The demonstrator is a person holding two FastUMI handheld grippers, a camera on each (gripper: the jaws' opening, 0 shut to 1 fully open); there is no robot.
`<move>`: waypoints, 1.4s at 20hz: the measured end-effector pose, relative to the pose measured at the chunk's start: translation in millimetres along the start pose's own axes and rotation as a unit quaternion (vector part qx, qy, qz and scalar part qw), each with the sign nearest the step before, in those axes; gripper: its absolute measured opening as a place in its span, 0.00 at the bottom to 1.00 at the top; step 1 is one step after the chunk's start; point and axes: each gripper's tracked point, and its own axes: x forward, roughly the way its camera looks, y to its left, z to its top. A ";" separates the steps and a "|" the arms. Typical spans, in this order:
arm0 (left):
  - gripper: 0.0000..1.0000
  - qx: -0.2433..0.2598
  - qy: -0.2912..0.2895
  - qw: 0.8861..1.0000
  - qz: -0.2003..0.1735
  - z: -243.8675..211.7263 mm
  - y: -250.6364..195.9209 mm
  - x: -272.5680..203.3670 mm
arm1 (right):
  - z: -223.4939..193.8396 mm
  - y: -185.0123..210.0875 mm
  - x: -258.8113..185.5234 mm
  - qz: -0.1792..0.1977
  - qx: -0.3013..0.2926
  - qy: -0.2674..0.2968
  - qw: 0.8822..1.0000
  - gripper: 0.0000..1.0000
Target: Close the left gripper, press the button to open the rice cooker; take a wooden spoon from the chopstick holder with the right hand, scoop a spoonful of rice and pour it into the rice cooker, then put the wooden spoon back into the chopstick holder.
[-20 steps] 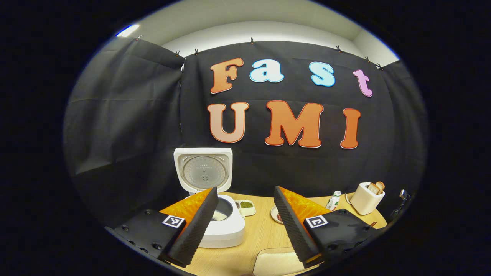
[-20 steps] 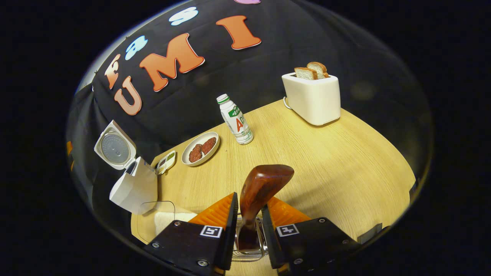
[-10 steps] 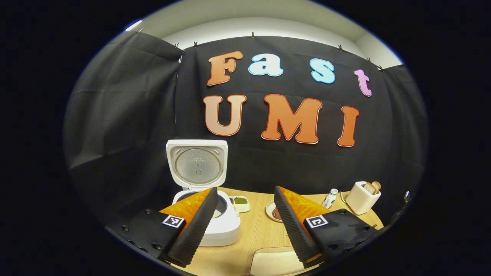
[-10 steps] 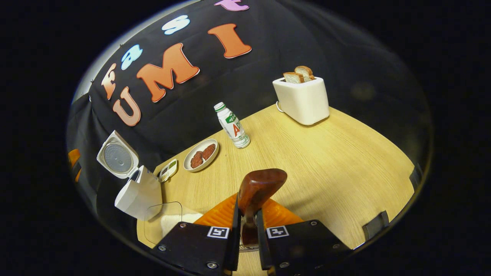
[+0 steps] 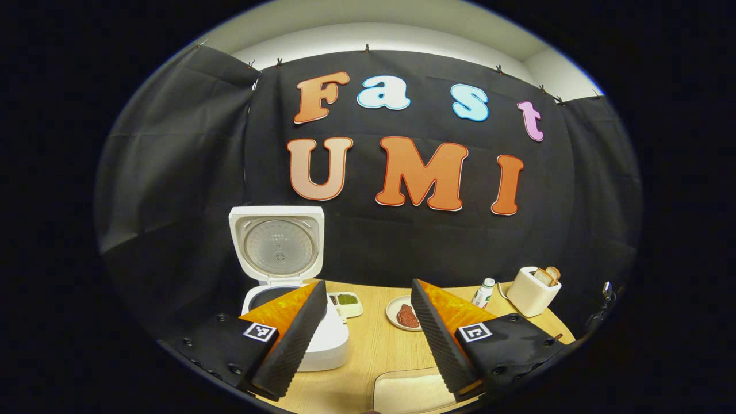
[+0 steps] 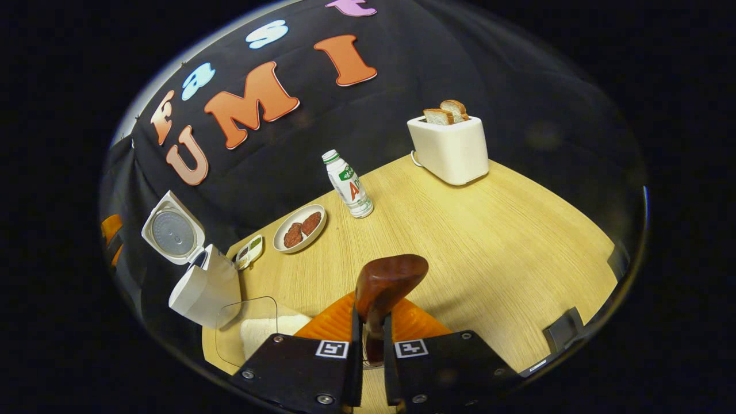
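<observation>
White square rice cooker [image 5: 299, 328] on the pale wooden table [image 6: 489, 230], lid upright and open. Glossy dark-brown wooden spoon [image 6: 385, 287] stands upright, handle clamped between the right tongs [image 6: 371, 345].

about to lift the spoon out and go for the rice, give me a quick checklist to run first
1. Right gripper shut on the wooden spoon: ok.
2. Rice cooker lid up: ok.
3. Left gripper open, holding nothing: ok.
4. Spoon free of the chopstick holder: cannot tell, the fingers hide the holder.
5. Rice container near the right gripper, open top: cannot tell.
6. Bare table beside the spoon for the swing: ok.
</observation>
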 end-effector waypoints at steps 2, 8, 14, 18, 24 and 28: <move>1.00 -0.004 0.002 1.000 0.001 -1.5 5.3 0.4 | 8.6 3.2 -5.8 -0.003 -0.001 -0.006 1.000 0.15; 0.99 -0.010 -0.005 1.000 0.011 -2.1 28.5 0.1 | 53.9 9.7 -37.8 0.012 0.070 -0.033 0.997 0.12; 1.00 -0.014 -0.002 1.000 0.018 -8.0 48.0 -4.1 | 90.5 30.4 -63.4 0.046 0.115 -0.063 0.990 0.12; 1.00 -0.012 -0.003 1.000 0.022 -10.1 58.5 -7.5 | 89.7 67.4 -65.7 0.077 0.104 -0.061 0.990 0.11; 1.00 0.004 0.004 0.999 0.044 -16.8 88.5 -12.6 | 72.9 118.5 -56.3 0.083 0.039 -0.052 0.994 0.12; 0.99 0.011 0.014 0.997 0.071 -23.4 116.0 -18.5 | 60.8 143.1 -47.3 0.083 -0.003 -0.043 0.996 0.11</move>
